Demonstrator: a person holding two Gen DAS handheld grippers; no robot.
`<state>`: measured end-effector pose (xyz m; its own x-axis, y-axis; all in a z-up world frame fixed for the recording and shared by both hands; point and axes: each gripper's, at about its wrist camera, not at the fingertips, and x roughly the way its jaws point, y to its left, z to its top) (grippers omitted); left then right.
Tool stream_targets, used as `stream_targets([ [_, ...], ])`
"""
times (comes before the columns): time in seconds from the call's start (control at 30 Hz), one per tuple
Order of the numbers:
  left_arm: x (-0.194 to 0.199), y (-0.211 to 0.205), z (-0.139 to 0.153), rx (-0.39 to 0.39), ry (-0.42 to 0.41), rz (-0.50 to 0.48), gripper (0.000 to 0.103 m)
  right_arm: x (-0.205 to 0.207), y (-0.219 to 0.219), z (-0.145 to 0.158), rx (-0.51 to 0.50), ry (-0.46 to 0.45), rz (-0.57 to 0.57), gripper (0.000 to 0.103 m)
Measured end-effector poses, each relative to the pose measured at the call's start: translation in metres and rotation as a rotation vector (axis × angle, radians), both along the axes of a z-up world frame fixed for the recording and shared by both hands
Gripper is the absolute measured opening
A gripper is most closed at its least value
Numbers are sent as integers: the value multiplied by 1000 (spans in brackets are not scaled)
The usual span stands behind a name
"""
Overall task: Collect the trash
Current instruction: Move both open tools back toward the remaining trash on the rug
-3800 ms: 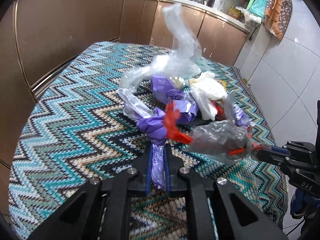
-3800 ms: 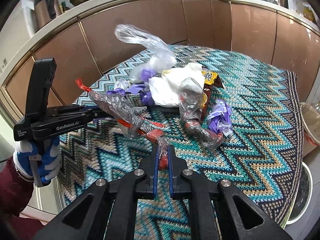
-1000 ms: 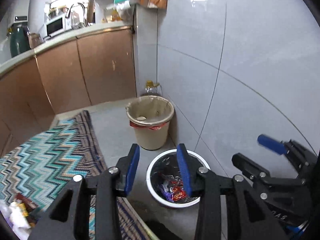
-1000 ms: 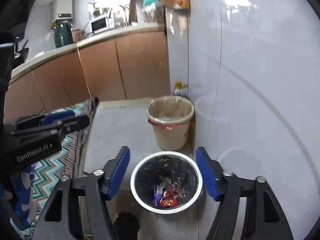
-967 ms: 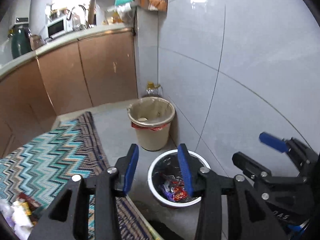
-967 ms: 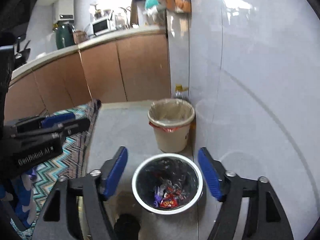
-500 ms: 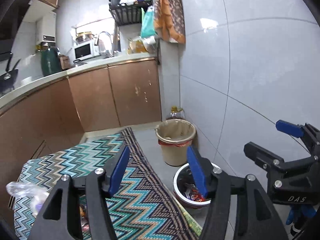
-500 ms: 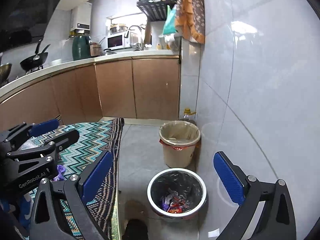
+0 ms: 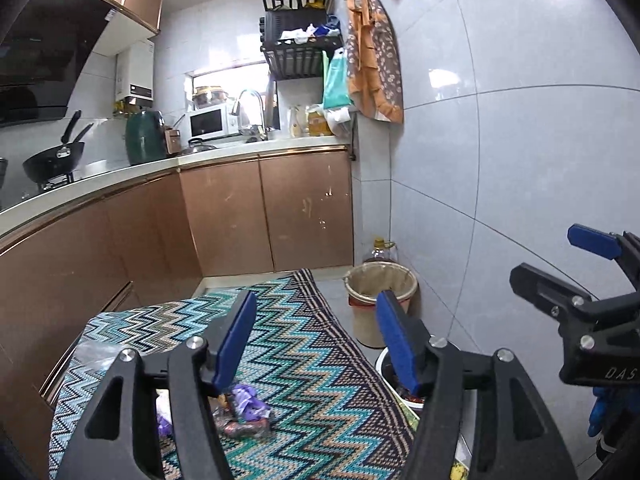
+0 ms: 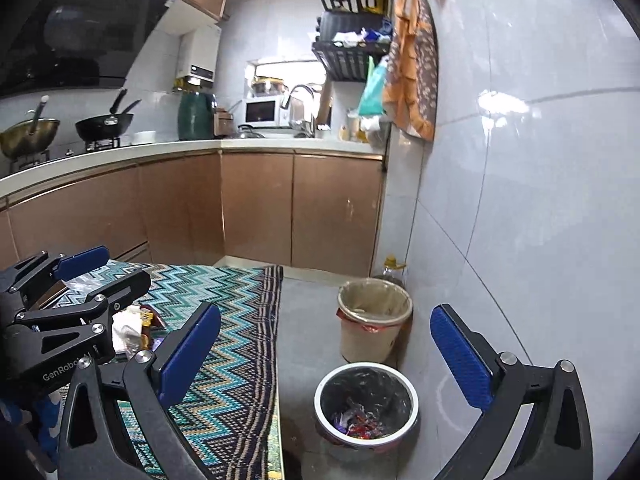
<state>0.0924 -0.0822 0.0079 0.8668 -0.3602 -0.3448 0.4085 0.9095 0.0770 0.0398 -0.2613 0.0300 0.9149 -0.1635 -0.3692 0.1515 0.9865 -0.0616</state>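
Left wrist view: the left gripper (image 9: 316, 336) has its blue pads spread wide with nothing between them, held up in the air over the zigzag rug (image 9: 304, 368). The trash pile (image 9: 240, 408) of purple and clear wrappers lies on the rug, low and left, partly hidden behind the left finger. The rug's right edge runs diagonally toward the white-rimmed trash bin (image 9: 386, 364), which peeks out just behind the right finger; the beige bucket (image 9: 380, 300) stands beside it against the tiled wall. The right gripper (image 9: 560, 264) hangs at the far right, also spread, close to the wall.

Right wrist view: the right gripper (image 10: 328, 356) is gaping wide, empty, and touches nothing. The trash bin (image 10: 366, 408) sits on bare grey floor between its fingers, with red and purple wrappers inside. The beige bucket (image 10: 374, 326) stands just behind it. The left gripper (image 10: 100, 270) is at the left, spread, over the rug (image 10: 232, 360). Leftover trash (image 10: 132, 328) shows just beneath it. A strip of open floor lies between the rug's edge and the bin.
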Motion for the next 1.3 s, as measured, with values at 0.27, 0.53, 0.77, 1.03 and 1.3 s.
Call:
stream_targets([
  [0.27,-17,24,7,-26,-29,28,61,-19,18,15,8,-70,43,103],
  [0.53,-25,46,11,-37,-51,56,61,-24,37,23,16,-113,93,103],
  [0.77,-22,65,8,-57,-44,84,61,-17,53,23,20,-113,136,103],
  [1.03,-17,83,2,-67,-32,126,61,-5,73,16,27,-102,216,103],
  [1.3,-14,88,-1,-68,-23,150,61,-5,79,13,38,-102,245,103],
])
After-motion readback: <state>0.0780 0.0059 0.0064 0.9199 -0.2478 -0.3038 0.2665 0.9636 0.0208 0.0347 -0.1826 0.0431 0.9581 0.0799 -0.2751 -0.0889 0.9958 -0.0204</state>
